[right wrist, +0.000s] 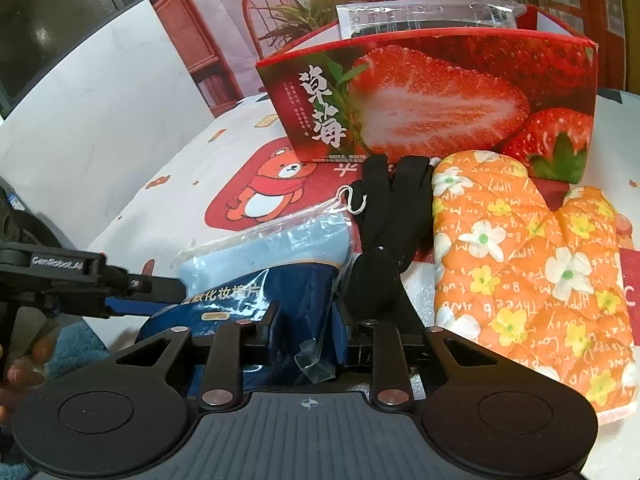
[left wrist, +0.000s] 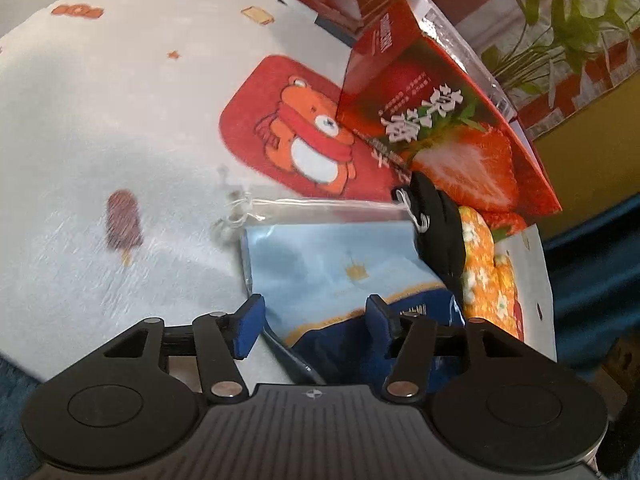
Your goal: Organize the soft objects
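Note:
A clear plastic bag of cotton pads [left wrist: 320,264], light blue above and dark blue below, lies on the white printed tablecloth. My left gripper [left wrist: 316,324] stands open astride its near end, and the left pad is clear of the plastic. In the right wrist view my right gripper [right wrist: 306,320] is shut on the bag [right wrist: 272,264] at its lower edge, with crumpled plastic between the pads. A black glove [right wrist: 384,216] lies right of the bag. Beside it lies an orange flowered oven mitt [right wrist: 528,264]. The left gripper's black frame [right wrist: 60,268] reaches in from the left.
A red strawberry-printed box [right wrist: 440,100] stands open behind the glove and mitt, with a clear packet [right wrist: 424,16] sticking out of it. The tablecloth [left wrist: 100,120] carries a red bear patch [left wrist: 304,136]. A person's hand [right wrist: 24,360] shows at the lower left. The table edge runs close on the right.

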Tool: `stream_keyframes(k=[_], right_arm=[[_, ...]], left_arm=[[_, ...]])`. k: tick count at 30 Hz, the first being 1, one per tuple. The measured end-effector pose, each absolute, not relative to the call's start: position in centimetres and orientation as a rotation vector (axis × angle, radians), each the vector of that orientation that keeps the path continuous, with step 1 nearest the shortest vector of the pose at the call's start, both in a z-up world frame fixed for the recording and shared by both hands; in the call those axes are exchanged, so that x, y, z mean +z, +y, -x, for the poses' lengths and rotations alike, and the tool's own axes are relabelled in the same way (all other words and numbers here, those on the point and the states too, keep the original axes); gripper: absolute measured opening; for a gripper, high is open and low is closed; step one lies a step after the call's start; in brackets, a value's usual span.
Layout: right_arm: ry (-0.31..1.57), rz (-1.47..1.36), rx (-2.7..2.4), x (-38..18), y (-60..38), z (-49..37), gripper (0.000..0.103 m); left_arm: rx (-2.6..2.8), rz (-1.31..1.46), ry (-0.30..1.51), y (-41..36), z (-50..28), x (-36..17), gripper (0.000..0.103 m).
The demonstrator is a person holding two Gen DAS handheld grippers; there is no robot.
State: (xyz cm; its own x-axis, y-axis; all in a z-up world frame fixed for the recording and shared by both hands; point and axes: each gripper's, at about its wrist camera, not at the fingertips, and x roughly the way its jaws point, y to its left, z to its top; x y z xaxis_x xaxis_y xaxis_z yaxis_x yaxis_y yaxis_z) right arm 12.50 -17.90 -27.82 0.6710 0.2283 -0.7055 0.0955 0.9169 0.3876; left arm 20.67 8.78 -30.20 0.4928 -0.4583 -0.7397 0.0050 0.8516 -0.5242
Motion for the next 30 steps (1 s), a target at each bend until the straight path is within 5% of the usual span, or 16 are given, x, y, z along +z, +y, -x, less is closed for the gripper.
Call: stream_keyframes(k=[21,28,30], right_arm=[[0.861,-0.469,0.079,-28.6,-18.4,-13.6,0.025],[0.879,-0.46,0.084,-28.4,-18.5,-14.2,0.026],[0.877,-0.456,0.082,-28.1,-18.6,-14.4,0.017]], left_arm=[[-0.456,0.338,1.005,7.6,-23.0,-28.4,0.064],[-0.44,0.341,0.971,7.0,-22.7,-29.9,0.048],[-0.448,0.294,0.945,6.6,-22.2,-28.9,0.044]])
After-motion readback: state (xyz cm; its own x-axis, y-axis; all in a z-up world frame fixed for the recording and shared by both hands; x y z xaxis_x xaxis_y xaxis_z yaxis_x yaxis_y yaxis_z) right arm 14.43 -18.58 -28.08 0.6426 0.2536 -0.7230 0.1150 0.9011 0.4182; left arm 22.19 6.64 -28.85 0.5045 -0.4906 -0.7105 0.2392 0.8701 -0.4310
